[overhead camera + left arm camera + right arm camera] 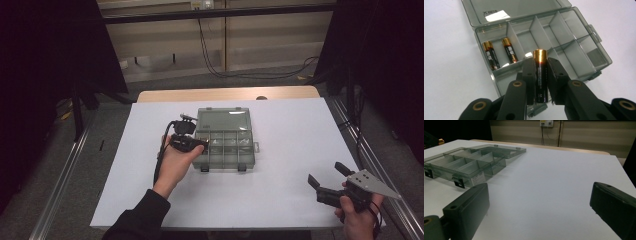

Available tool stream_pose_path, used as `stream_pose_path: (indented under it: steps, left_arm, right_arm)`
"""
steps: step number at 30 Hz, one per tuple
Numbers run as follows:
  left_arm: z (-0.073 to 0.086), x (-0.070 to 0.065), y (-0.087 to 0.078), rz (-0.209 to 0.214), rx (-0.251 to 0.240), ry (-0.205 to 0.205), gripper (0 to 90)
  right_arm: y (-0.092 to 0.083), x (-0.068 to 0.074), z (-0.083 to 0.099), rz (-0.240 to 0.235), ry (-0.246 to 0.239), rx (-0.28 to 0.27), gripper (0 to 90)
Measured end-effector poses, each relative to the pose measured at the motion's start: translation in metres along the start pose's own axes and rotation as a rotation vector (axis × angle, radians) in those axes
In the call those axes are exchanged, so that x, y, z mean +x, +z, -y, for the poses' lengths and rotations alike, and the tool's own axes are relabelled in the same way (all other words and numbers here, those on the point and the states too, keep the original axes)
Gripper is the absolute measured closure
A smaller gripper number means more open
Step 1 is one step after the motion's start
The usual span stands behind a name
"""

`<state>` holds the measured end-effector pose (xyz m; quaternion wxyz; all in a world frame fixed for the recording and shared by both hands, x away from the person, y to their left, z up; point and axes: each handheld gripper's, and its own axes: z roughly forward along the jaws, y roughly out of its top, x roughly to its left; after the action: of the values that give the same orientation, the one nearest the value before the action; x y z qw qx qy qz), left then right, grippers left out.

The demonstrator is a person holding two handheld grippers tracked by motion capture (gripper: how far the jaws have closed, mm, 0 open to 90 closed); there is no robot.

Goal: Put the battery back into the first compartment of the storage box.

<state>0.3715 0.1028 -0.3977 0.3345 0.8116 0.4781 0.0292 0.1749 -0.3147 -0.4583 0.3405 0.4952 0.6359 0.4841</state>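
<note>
A clear grey compartment box lies open on the white table, its lid folded back. Two black-and-gold batteries lie side by side in its far left compartment. My left gripper is shut on a third black-and-gold battery, which stands upright between the pads above the box's near left edge. At the table's near right corner my right gripper stands open, well apart from the box, with nothing between its jaws.
The white table top has a wooden strip along its far edge. Metal rails run down both sides. Cables hang against the back wall.
</note>
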Motion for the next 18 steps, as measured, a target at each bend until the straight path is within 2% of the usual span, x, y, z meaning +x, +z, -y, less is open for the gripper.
stream_pose_path:
  steps: [18]
  left_arm:
    - [-0.008, 0.013, 0.018, -0.026, 0.004, -0.045, 77.1]
  right_arm:
    - [0.0, 0.0, 0.0, -0.002, 0.003, 0.001, 2.2]
